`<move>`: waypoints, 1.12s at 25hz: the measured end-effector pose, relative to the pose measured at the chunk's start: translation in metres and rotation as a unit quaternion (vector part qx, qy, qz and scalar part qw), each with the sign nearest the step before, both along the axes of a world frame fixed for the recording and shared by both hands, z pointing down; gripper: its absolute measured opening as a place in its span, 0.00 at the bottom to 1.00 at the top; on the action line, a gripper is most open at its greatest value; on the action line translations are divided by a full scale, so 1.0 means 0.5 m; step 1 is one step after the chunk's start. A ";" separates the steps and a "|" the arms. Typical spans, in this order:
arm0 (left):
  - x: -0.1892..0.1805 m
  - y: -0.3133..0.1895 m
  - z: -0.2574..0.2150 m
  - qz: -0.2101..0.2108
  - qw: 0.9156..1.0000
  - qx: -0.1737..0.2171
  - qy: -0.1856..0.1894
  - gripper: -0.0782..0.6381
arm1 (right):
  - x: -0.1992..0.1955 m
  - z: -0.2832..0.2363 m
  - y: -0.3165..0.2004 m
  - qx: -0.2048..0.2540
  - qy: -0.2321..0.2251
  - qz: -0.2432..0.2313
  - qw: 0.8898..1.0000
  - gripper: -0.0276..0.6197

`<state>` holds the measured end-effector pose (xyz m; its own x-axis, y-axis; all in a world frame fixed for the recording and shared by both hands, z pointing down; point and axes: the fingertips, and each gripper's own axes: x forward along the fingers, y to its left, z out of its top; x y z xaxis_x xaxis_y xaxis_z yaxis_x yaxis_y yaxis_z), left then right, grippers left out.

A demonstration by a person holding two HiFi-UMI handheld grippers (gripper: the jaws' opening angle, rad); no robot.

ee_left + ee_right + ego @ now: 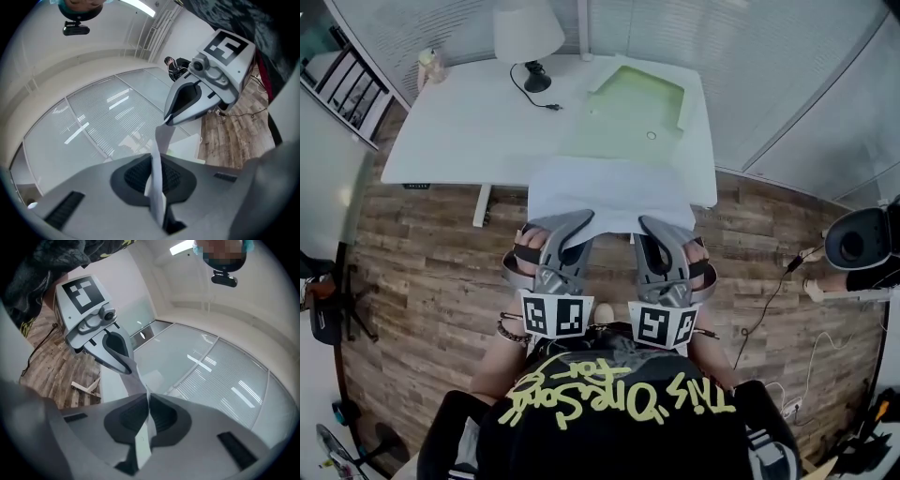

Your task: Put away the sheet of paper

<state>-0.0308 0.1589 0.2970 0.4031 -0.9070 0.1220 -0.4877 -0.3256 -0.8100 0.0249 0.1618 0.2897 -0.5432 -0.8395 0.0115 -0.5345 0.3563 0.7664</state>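
A white sheet of paper hangs level in the air just in front of the white table. My left gripper is shut on its near left edge and my right gripper is shut on its near right edge. In the left gripper view the sheet runs edge-on from my left gripper across to the right gripper. The right gripper view shows the same: the sheet pinched in my right gripper and stretching to the left gripper. A pale green folder lies open on the table.
A white lamp with a black cord stands at the table's far side, a small bottle at its far left corner. A black shelf is at the left. A round dark device and cables lie on the wooden floor at the right.
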 end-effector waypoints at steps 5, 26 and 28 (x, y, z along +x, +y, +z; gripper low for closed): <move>0.008 0.004 0.008 -0.002 1.000 -0.007 0.000 0.12 | 0.008 0.006 0.003 -0.004 -0.005 -0.001 1.000 0.06; 0.026 -0.079 0.028 0.020 1.000 -0.015 0.003 0.12 | 0.027 0.033 -0.071 -0.016 0.002 0.020 1.000 0.06; 0.026 -0.096 0.030 0.026 1.000 -0.016 0.004 0.12 | 0.026 0.034 -0.087 -0.017 0.003 0.026 1.000 0.06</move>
<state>-0.0181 0.1108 0.3119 0.4509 -0.8804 0.1469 -0.4757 -0.3763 -0.7951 0.0377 0.1183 0.3067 -0.4989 -0.8656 0.0434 -0.5483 0.3540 0.7577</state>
